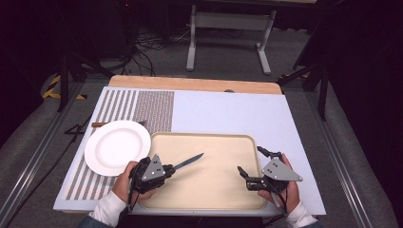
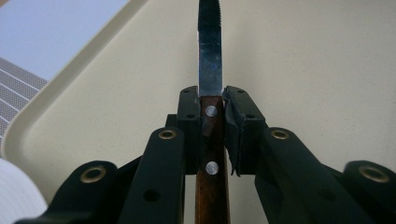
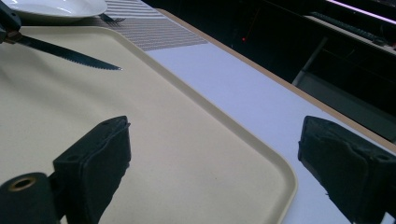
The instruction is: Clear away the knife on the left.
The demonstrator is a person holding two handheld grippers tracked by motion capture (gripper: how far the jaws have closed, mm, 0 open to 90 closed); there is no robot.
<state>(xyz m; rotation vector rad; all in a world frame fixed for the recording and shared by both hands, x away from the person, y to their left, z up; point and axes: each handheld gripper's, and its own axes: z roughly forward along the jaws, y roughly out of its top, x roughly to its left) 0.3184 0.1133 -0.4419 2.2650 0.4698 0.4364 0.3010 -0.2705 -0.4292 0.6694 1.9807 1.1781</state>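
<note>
High view: at lower left the left gripper (image 1: 167, 170) clamps the wooden-handled serrated steak knife (image 1: 187, 162) by its handle, blade clear above the beige plastic tray (image 1: 214, 190), while the right gripper (image 1: 250, 163) waits agape.

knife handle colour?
Brown wood with silver rivets; the knife handle shows best in the left gripper view.

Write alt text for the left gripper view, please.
The left gripper is shut on a knife, gripping its brown riveted handle, and the serrated blade points away over a beige tray. A white plate edge shows at lower left.
</note>
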